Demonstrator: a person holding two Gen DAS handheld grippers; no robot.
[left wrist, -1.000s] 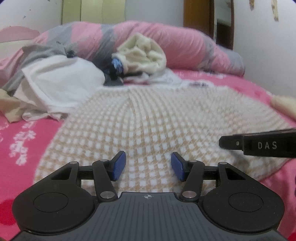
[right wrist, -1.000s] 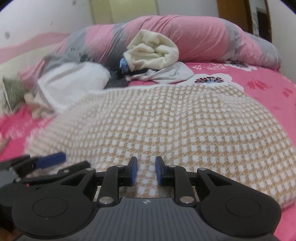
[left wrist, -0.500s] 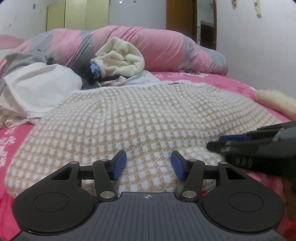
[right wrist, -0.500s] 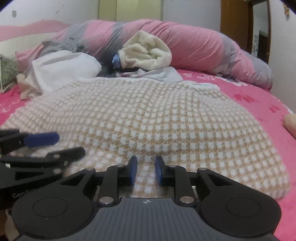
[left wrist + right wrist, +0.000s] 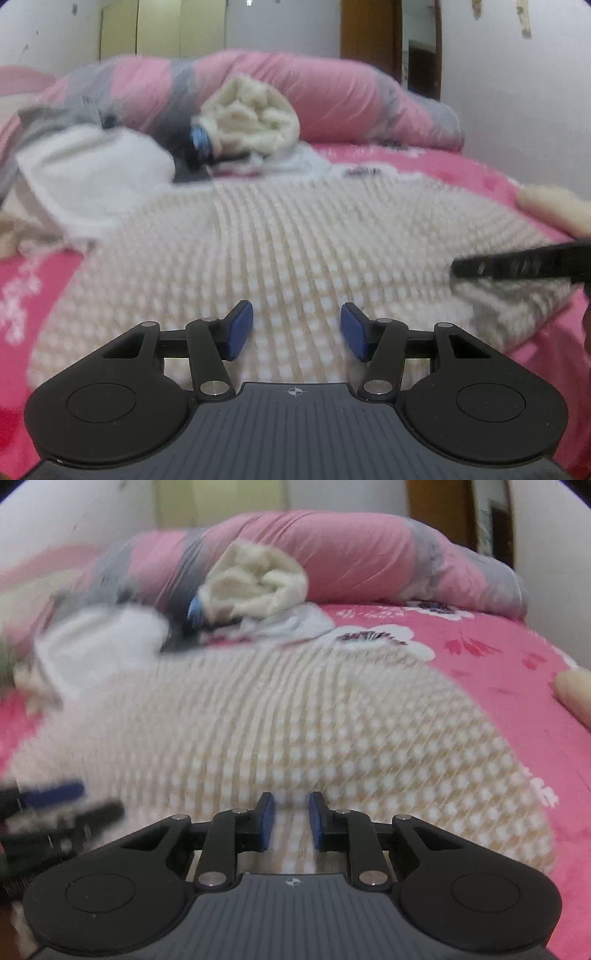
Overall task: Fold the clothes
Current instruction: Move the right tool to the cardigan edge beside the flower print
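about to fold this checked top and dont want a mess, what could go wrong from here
1. Both tools, left tool and right tool, sit over the near hem of the beige-and-white checked knit garment with nothing pinched; a shallow grab might catch only one layer.
2. The white crumpled cloth overlaps the garment's far left corner and could drag along.
3. The tools are close together, so they might collide.

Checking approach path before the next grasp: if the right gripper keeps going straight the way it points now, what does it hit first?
Most likely the checked beige-and-white garment spread on the pink bed sheet. The right gripper tilts down at it, jaws narrowly apart with nothing between them. Blur leaves depth unclear, but nothing else lies ahead.
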